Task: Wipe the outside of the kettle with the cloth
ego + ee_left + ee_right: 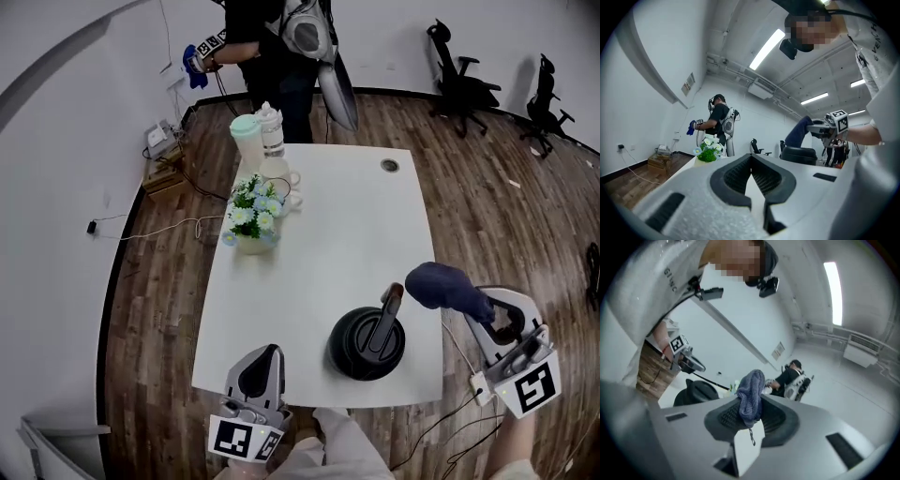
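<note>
While right gripper (480, 312) clamps blue cloth (448, 286), kettle (367, 342) sits near front edge of table (319, 225), just beside cloth, apart. Left gripper (258, 373) jaws together, empty; kettle unbraced. Risk: wiping pressure may slide or tip kettle.

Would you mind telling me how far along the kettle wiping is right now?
Picked up: the cloth is clamped in the right gripper. In hand: it hangs in the air beside the kettle, near its handle, apparently not touching. Remaining: all the outside wiping; the left gripper is shut and empty at the near edge of the table, off the kettle.
</note>
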{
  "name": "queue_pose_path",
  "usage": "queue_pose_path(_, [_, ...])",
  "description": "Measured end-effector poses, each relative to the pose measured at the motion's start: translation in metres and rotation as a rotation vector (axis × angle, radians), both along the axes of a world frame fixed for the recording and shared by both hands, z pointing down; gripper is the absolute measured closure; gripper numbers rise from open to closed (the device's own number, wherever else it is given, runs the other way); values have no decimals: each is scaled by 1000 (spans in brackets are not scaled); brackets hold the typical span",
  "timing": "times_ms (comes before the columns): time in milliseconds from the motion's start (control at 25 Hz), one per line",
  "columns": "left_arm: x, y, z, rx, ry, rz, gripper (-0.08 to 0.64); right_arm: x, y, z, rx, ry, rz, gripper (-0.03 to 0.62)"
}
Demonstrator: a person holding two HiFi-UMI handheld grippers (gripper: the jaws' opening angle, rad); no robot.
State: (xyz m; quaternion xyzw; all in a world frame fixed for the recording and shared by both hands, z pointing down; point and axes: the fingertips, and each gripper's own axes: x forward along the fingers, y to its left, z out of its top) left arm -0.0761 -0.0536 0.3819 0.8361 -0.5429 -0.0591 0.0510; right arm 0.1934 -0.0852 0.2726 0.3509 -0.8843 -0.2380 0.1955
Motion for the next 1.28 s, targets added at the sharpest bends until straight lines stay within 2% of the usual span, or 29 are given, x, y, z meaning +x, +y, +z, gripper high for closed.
queue_pose_path(80, [6,-22,-11,42,5,20,552,-30,-17,-33,18,-21,-272,529])
queue_pose_path(120, [10,-34,-19,67,10,32,552,-46,-24,-44,-13,-33,-412,528])
queue_pose_path(200, [17,-57,-35,115,14,46,552,-77,-37,-49,-138,-18,-675,528])
queue_pose_path(280, [22,-79,-46,142,20,56,554,-106,-49,-31,-311,77,-904,528])
queue_pose_path(360, [32,-98,-44,125,34,102,552,-132,-53,1,-503,217,-1087,528])
queue_pose_path(400, [39,-104,-39,106,40,144,552,-143,-52,17,-613,272,-1159,529])
queue_pose_path(480, [60,-110,-23,67,37,259,552,-163,-47,42,-875,321,-1256,528])
queue_pose_path(560, [80,-108,-5,46,2,368,552,-172,-42,67,-1083,406,-1350,529])
queue_pose_path(600, [87,-106,5,38,-28,402,552,-173,-41,80,-1148,475,-1392,528])
queue_pose_path(680, [91,-106,23,17,-59,418,554,-173,-46,107,-1232,605,-1434,528])
queue_pose_path(840, [88,-102,62,-95,-29,434,554,-171,-60,160,-1318,807,-1426,529])
queue_pose_path(960, [96,-91,100,-160,-112,472,554,-165,-57,196,-1289,953,-1420,529])
queue_pose_path(1040, [98,-85,118,-187,-144,468,554,-162,-51,213,-1252,1010,-1434,529])
queue_pose_path(1280, [90,-87,133,-241,-85,430,554,-164,-43,238,-1182,1060,-1452,529])
